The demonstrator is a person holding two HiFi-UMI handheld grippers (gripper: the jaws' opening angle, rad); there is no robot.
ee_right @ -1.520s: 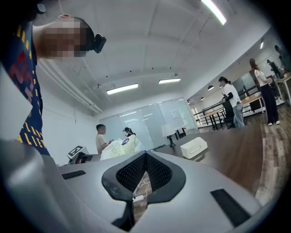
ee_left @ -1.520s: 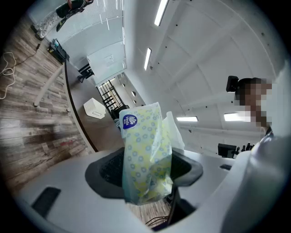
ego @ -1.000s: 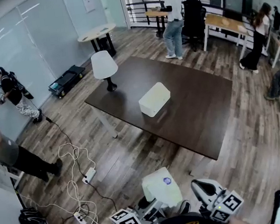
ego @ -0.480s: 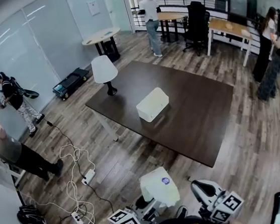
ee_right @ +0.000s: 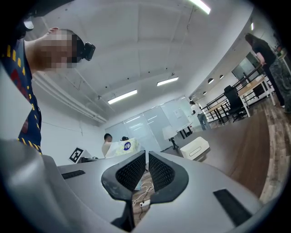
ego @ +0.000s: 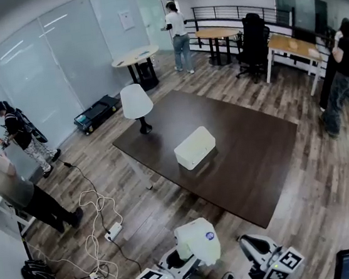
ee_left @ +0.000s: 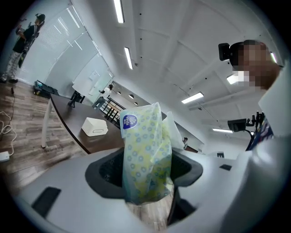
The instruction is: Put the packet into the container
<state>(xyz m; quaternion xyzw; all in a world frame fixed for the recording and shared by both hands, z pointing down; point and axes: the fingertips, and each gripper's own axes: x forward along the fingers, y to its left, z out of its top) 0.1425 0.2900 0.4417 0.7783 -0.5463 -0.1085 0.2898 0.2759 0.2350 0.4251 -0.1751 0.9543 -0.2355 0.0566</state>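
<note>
Short of table [ego: 252,157] edge: left gripper [ee_left: 148,170] clamped on packet [ee_left: 144,150], packet upright; right gripper [ee_right: 146,175] jaws together, empty; container [ego: 195,147] on table, well apart from packet; pickup done; carry, insertion, release left.

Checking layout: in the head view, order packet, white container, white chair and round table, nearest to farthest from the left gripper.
1. packet, in the left gripper
2. white container, on the dark table
3. white chair, beyond the table's left corner
4. round table, by the glass wall
</note>
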